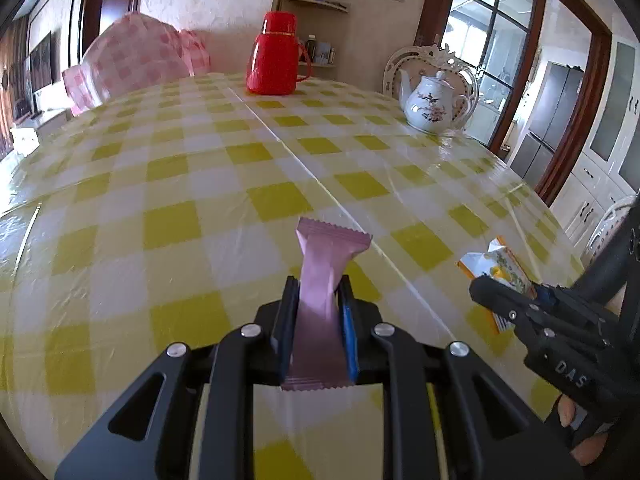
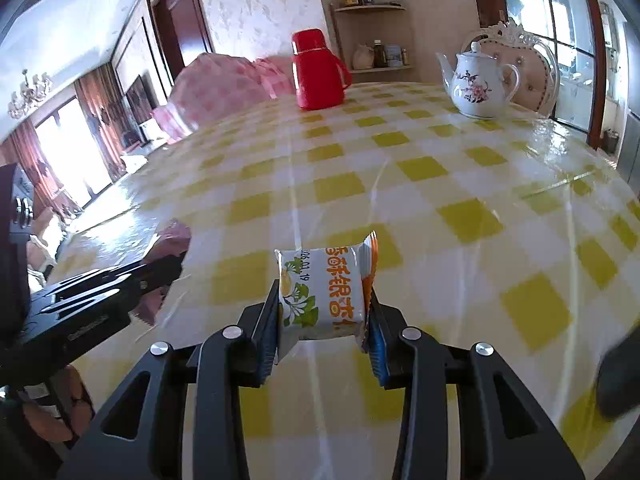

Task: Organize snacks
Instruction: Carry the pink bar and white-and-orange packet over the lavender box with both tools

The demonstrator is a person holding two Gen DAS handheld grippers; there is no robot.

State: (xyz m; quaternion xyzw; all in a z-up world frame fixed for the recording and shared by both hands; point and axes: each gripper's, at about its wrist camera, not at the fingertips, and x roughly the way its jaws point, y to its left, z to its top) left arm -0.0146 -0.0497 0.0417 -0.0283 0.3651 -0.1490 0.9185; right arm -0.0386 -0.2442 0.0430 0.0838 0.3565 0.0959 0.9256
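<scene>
A long pink snack packet (image 1: 318, 300) sticks forward from my left gripper (image 1: 318, 286), whose pads are shut on its middle; it hangs above the yellow-checked table (image 1: 180, 168). My right gripper (image 2: 324, 288) is shut on a white and orange snack packet (image 2: 326, 292) with printed leaves, also held off the cloth. In the left wrist view the right gripper (image 1: 492, 284) sits at the right with the orange packet (image 1: 496, 262) in it. In the right wrist view the left gripper (image 2: 172, 264) shows at the left, with the pink packet (image 2: 172, 240) blurred in its grip.
A red thermos jug (image 1: 276, 56) stands at the table's far side. A white flowered teapot (image 1: 434, 102) is at the far right, in front of a white ornate chair (image 1: 424, 60). A pink checked cover (image 1: 136, 60) sits at the far left.
</scene>
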